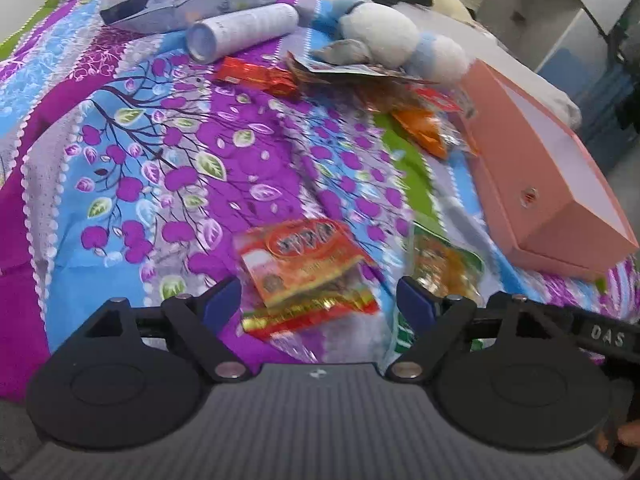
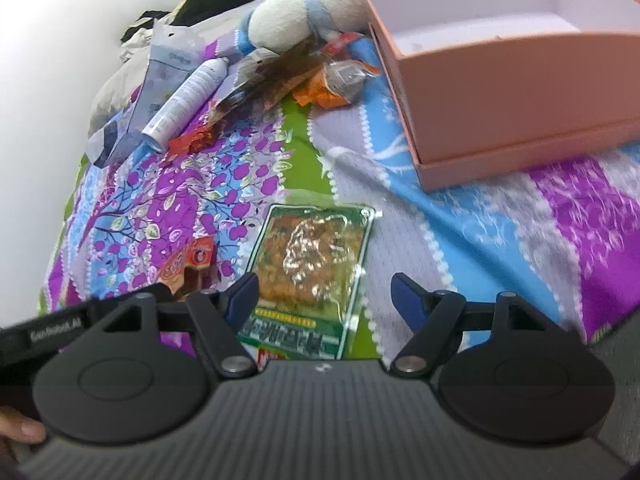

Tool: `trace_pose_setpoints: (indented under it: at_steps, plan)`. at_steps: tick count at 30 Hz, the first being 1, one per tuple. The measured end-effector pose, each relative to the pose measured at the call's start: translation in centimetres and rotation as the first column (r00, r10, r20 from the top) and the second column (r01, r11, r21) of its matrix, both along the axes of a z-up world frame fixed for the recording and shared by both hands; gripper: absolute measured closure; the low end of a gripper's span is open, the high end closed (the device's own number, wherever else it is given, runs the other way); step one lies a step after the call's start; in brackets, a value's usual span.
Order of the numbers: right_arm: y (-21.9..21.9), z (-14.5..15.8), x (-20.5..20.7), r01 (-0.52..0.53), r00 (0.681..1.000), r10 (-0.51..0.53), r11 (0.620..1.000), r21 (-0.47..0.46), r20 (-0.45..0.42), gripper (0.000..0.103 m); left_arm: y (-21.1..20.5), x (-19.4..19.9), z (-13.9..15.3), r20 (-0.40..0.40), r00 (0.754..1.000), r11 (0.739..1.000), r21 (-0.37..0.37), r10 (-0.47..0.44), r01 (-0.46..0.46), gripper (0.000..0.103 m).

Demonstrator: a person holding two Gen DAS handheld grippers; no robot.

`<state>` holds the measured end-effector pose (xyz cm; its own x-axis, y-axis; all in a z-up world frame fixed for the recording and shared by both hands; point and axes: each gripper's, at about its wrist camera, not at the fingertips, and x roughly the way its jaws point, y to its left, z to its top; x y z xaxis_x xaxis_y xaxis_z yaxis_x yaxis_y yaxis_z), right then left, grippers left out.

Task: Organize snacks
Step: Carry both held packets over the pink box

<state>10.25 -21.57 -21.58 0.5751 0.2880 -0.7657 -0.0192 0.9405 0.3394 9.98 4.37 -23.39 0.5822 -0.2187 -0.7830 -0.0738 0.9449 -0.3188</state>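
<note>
The left hand-held gripper [image 1: 320, 300] is held apart over a red snack packet [image 1: 306, 266]. The right hand-held gripper [image 2: 324, 298] is spread above a green snack packet [image 2: 312, 268]. At two o'clock, a pink box [image 2: 500, 92] is seen on the bed [image 2: 460, 216].

Free room: bare bedspread [image 1: 132, 184] ahead and to the left of the left gripper [image 1: 320, 296], wide and unblocked. Between its parted jaws: red snack packet [image 1: 304, 268], lying flat. Just right of it: green snack packet [image 2: 312, 268], flat between the parted jaws of the right gripper [image 2: 324, 296]. Ahead-right of both: open pink box [image 2: 500, 92], walls upright, inside clear. Far ahead: heap of wrappers [image 1: 384, 88], white can [image 1: 244, 30] on its side, stuffed toy [image 1: 384, 34], closing that edge.
</note>
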Motion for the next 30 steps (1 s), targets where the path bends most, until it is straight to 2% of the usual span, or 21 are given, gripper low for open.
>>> trace_pose_setpoints:
  at_steps: [3, 8, 10, 13, 19, 25, 30]
  plan:
    - [0.8, -0.7, 0.9, -0.04, 0.999, 0.04, 0.999, -0.013, 0.016, 0.018, 0.5, 1.2, -0.8, -0.014, 0.999, 0.999, -0.016, 0.032, -0.032, 0.014]
    - [2.7, -1.8, 2.0, -0.104, 0.993, 0.108, 0.99, -0.091, 0.038, 0.018, 0.2, 2.9, -2.1, -0.046, 0.998, 0.999, -0.023, 0.042, -0.043, 0.014]
    - [3.3, -2.3, 2.3, -0.137, 0.988, 0.144, 0.984, -0.116, 0.048, 0.018, 0.0, 3.3, -2.5, -0.048, 0.998, 0.999, -0.023, 0.032, -0.034, 0.01]
    - [4.3, -2.9, 2.4, -0.173, 0.98, 0.187, 0.969, -0.179, 0.065, 0.017, -0.6, 3.4, -3.1, -0.045, 0.999, 1.0, 0.001, 0.016, -0.016, 0.007]
    - [5.6, -3.9, 2.2, -0.24, 0.955, 0.278, 0.929, -0.281, 0.103, 0.016, -1.9, 3.6, -3.7, -0.04, 0.999, 0.996, 0.083, -0.02, 0.023, 0.007]
    - [6.8, -4.2, 2.3, -0.269, 0.943, 0.319, 0.902, -0.338, 0.1, 0.018, -2.1, 3.7, -3.7, -0.035, 0.999, 0.991, 0.136, -0.003, 0.008, 0.021]
    - [7.3, -4.1, 1.8, -0.287, 0.932, 0.344, 0.892, -0.349, 0.113, 0.035, -1.5, 3.5, -3.4, -0.026, 1.0, 0.989, 0.147, 0.001, 0.002, 0.04]
